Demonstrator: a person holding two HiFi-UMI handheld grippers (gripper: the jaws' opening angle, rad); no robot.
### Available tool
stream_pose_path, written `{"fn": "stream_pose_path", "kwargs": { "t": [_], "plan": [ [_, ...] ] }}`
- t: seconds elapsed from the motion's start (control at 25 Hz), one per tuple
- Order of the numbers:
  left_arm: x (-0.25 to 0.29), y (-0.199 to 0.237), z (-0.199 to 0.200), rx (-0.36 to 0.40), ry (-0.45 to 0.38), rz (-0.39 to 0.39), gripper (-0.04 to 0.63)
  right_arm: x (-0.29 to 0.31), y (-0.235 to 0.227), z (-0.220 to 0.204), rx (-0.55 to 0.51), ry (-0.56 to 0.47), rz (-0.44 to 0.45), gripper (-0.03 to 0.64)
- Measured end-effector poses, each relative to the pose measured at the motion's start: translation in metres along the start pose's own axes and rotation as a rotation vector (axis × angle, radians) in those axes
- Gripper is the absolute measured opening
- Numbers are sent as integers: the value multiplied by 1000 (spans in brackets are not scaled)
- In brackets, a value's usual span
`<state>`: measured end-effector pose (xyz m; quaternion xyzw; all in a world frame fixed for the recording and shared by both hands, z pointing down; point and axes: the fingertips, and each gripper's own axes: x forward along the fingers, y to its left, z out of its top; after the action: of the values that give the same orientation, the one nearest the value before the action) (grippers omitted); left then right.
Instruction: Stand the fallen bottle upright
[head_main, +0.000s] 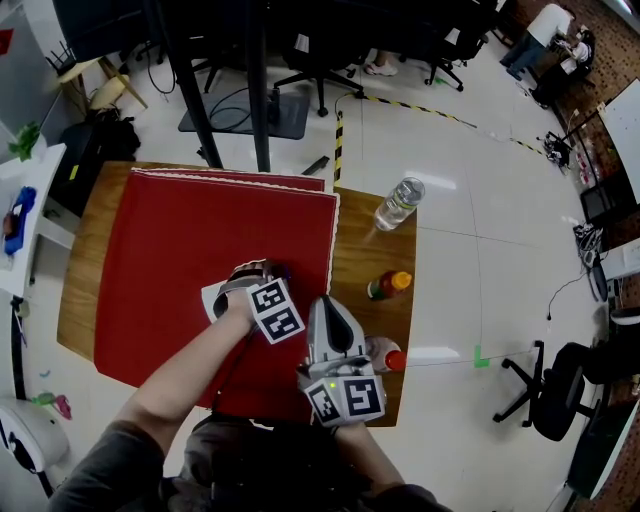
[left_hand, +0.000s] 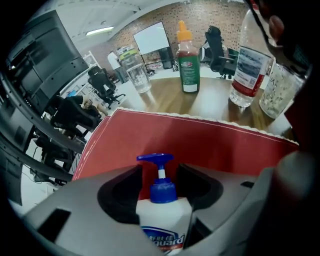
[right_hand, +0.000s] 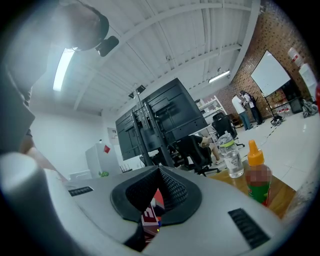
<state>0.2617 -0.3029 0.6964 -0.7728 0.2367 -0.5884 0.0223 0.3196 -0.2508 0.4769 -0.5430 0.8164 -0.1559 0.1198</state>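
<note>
A white pump bottle (left_hand: 164, 222) with a blue pump head (left_hand: 156, 159) sits between the jaws of my left gripper (left_hand: 160, 170), which is shut on its body. The pump head points away from the camera, along the jaws and over the red cloth (left_hand: 200, 142). In the head view the left gripper (head_main: 255, 273) points steeply down over the red cloth (head_main: 190, 250), and a bit of the white bottle (head_main: 211, 299) shows beside it. My right gripper (head_main: 330, 308) hovers close to the right, level, its jaws (right_hand: 160, 172) shut and empty.
On the bare wooden table (head_main: 365, 250) right of the cloth stand a clear water bottle (head_main: 398, 203), a green sauce bottle (head_main: 388, 285) with an orange cap, and a red-capped bottle (head_main: 386, 356) by my right gripper. Office chairs and monitor stands surround the table.
</note>
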Motion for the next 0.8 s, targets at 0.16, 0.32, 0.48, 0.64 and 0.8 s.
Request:
{"fn": "stream_pose_path", "kwargs": {
  "t": [0.16, 0.32, 0.48, 0.64, 0.8],
  "plan": [
    [0, -2, 1, 34, 23, 4, 256, 1, -1, 1, 5, 2, -1, 11],
    [2, -2, -6, 118, 89, 50, 197, 1, 0, 1, 4, 1, 0, 11],
    [3, -4, -9, 133, 100, 53, 189, -1, -3, 1, 8, 0, -7, 11],
    [2, -5, -8, 121, 99, 32, 186, -2, -5, 2, 11, 1, -14, 11],
    [-6, -3, -11, 81, 84, 33, 184, -2, -4, 2, 11, 2, -16, 11]
  ]
}}
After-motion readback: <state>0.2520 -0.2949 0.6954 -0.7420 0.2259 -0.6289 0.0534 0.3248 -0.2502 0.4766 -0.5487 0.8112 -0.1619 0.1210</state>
